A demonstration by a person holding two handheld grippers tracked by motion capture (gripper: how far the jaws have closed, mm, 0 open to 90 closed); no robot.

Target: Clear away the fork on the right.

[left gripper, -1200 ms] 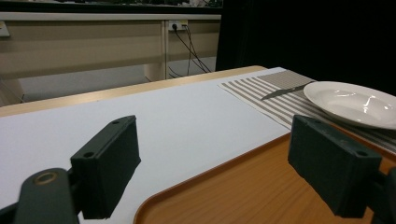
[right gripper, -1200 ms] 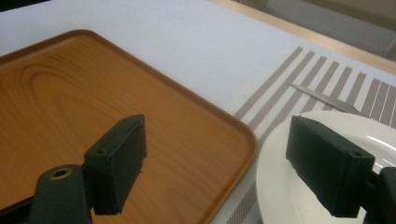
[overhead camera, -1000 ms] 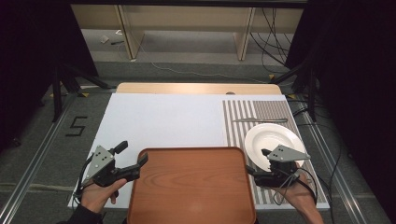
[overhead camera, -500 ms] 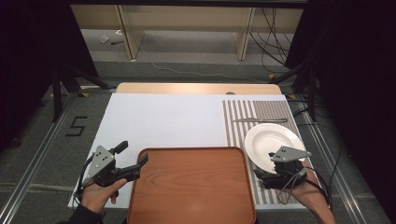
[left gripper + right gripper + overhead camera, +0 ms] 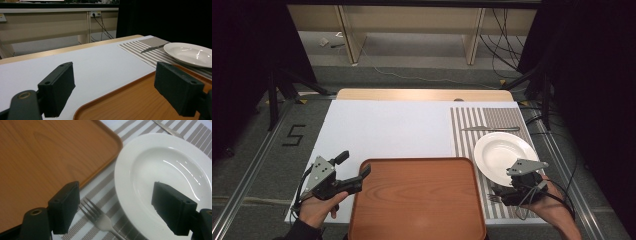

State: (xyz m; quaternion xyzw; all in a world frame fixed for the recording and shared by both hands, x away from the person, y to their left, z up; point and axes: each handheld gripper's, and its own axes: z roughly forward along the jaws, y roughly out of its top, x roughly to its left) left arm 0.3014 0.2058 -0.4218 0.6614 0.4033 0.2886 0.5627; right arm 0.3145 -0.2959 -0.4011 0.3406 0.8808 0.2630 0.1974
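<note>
Three things sat on the striped placemat [image 5: 492,120]: a white plate [image 5: 504,151], a knife [image 5: 490,129] behind it, and a fork [image 5: 100,218] lying near the plate's front edge. The big wooden tray [image 5: 417,197] had nothing on it. So the work looked like it had hardly begun, because nothing had been picked up or moved over.

The right gripper [image 5: 510,192] hovered low over the fork. Its jaws were wide apart, one beside the fork's prongs and the other over the plate's rim. They were not touching the fork. The next job seemed to be closing on the fork and lifting it.

The left gripper [image 5: 354,175] waited at the tray's left corner. Its jaws were wide apart too, and they held nothing. One jaw was over the tray and one over the white table [image 5: 382,125].

The plate and knife lay untouched.
</note>
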